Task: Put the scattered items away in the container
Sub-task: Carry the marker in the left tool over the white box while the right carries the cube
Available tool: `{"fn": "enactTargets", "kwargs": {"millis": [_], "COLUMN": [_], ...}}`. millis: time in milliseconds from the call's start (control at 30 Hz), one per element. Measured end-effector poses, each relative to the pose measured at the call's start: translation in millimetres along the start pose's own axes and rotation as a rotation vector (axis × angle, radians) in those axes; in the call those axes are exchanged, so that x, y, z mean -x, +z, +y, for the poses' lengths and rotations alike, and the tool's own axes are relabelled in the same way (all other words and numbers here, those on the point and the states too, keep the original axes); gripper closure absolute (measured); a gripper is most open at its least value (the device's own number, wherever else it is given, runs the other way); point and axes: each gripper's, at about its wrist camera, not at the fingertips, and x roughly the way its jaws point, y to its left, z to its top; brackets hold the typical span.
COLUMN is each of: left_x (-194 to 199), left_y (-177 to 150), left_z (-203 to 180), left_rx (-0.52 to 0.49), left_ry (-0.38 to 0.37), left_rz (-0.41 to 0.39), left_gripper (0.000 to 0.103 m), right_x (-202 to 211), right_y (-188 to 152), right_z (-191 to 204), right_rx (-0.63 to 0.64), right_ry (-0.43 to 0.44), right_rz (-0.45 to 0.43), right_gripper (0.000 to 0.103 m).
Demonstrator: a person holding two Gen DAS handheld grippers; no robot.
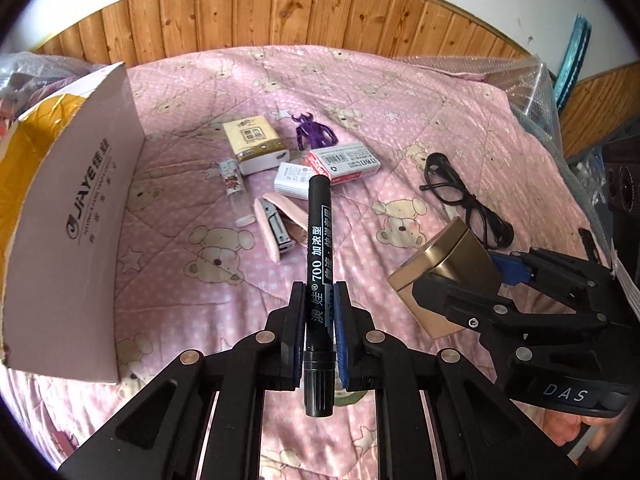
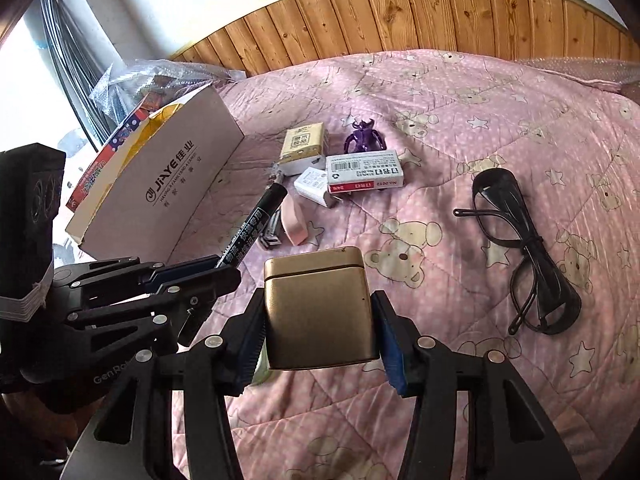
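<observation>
My left gripper (image 1: 319, 294) is shut on a black marker (image 1: 318, 236), which stands up between the pads above the pink quilt. My right gripper (image 2: 320, 320) is shut on a gold tin (image 2: 318, 304), held clear of the bed; the tin (image 1: 444, 264) also shows at the right of the left wrist view. The white cardboard box (image 1: 72, 208), open-topped, stands at the left. Loose on the quilt lie a tissue pack (image 1: 252, 138), a purple toy beetle (image 1: 314, 130), a staples box (image 1: 344, 162), a pink stapler (image 1: 276, 224) and black glasses (image 2: 524, 256).
A small white box (image 1: 294, 178) and a patterned tube (image 1: 232, 180) lie among the loose items. Wooden panelling (image 1: 280, 12) backs the bed. Bubble wrap (image 1: 520, 76) lines the right edge, and bags and packets (image 2: 120, 128) sit behind the cardboard box.
</observation>
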Motion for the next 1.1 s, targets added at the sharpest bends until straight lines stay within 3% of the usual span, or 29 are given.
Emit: {"fn": "enactTargets", "kwargs": {"millis": [633, 1100], "left_x": [108, 149], "left_y": [-15, -18], "left_z": [90, 167], "left_rx": [0.188, 0.308], "left_ry": [0.049, 0.077], "left_rz": [-0.224, -0.313], "left_gripper": [0.09, 0.09], "right_x": [22, 10], "right_y": [30, 81], "right_z": [124, 210], "right_rx": [0.159, 0.281], "right_ry": [0.025, 0.073], "right_rz": [-0.027, -0.023], "right_gripper": [0.051, 0.051]}}
